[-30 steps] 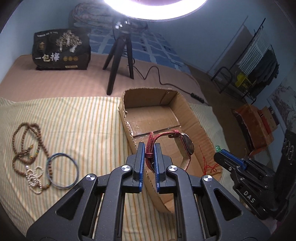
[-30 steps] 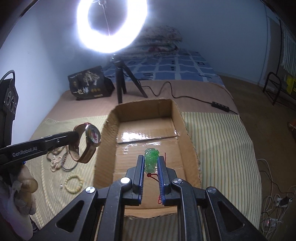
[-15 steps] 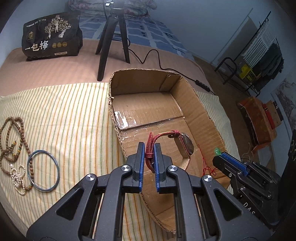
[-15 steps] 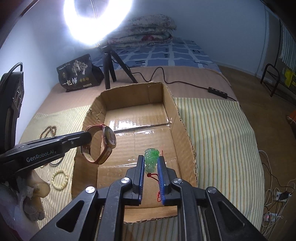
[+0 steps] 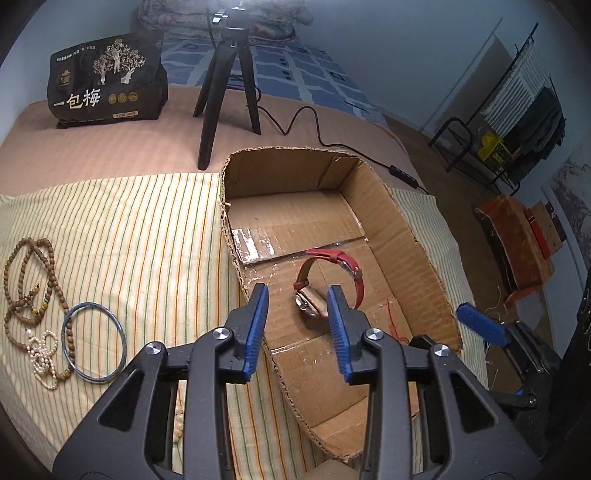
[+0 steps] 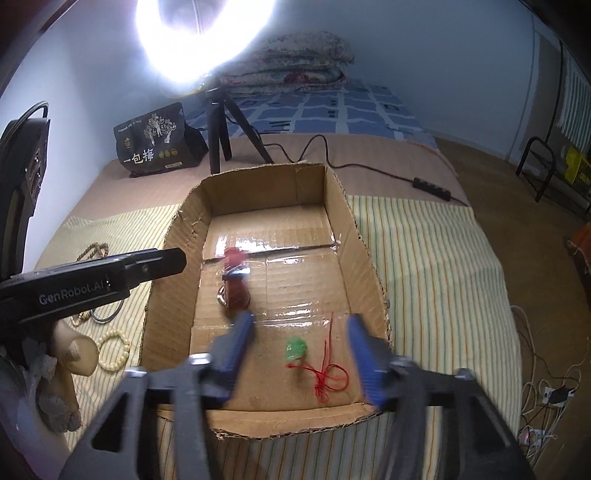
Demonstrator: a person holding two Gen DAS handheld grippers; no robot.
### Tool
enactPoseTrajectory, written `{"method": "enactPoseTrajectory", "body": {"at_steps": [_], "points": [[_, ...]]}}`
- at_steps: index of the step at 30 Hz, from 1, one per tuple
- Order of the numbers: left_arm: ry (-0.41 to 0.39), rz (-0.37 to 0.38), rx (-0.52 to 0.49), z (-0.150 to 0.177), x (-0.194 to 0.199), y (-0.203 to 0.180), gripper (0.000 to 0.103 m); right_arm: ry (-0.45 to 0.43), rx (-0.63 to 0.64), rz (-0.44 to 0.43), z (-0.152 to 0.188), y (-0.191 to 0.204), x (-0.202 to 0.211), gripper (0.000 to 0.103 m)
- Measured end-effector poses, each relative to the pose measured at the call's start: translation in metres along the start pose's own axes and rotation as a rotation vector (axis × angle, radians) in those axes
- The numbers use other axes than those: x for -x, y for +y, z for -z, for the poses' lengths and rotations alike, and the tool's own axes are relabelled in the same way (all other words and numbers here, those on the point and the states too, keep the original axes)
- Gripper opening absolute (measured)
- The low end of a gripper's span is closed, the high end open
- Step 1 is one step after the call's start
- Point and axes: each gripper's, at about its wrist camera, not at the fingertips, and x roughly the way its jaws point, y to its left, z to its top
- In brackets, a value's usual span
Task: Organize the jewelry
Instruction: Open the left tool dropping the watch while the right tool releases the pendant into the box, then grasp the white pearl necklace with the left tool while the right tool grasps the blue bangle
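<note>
An open cardboard box (image 5: 402, 236) (image 6: 173, 295) lies on a striped cloth. A red-strapped watch (image 5: 325, 284) (image 6: 234, 288) lies on the box floor. A green pendant (image 6: 295, 349) on a red cord (image 6: 328, 373) lies near the box's front wall. My left gripper (image 5: 297, 317) is open and empty just above the watch. My right gripper (image 6: 301, 332) is open and empty above the pendant. A wooden bead necklace (image 5: 33, 273), a blue bangle (image 5: 94, 341) and a pearl string (image 5: 42, 350) lie on the cloth left of the box.
A cream bead bracelet (image 6: 112, 349) lies on the cloth by the box. A black tripod (image 5: 225, 92) with a ring light (image 6: 203, 33) and a black bag (image 5: 105, 81) stand behind the box. A cable (image 5: 321, 136) runs past the box's far side.
Both grippers have opened. The watch has dropped from the left gripper and the green pendant from the right gripper onto the box floor.
</note>
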Motion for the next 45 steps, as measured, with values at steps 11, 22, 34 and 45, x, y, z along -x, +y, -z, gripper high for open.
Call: {"method": "enactPoseTrajectory", "body": {"at_steps": [11, 22, 34, 45], "points": [[-0.041, -0.021, -0.038, 0.002, 0.022, 0.002, 0.033, -0.016, 0.022, 0.021, 0.000, 0.010, 0.008, 0.084], [-0.092, -0.046, -0.036, 0.005, 0.065, 0.034, 0.033, -0.042, 0.045, 0.015, 0.001, 0.024, 0.020, 0.088], [-0.136, -0.103, 0.006, 0.017, 0.122, 0.104, 0.033, -0.087, 0.081, -0.024, -0.006, 0.052, 0.035, 0.099], [-0.127, -0.152, 0.117, 0.039, 0.151, 0.179, 0.033, -0.099, 0.149, -0.106, -0.015, 0.096, 0.034, 0.103]]}}
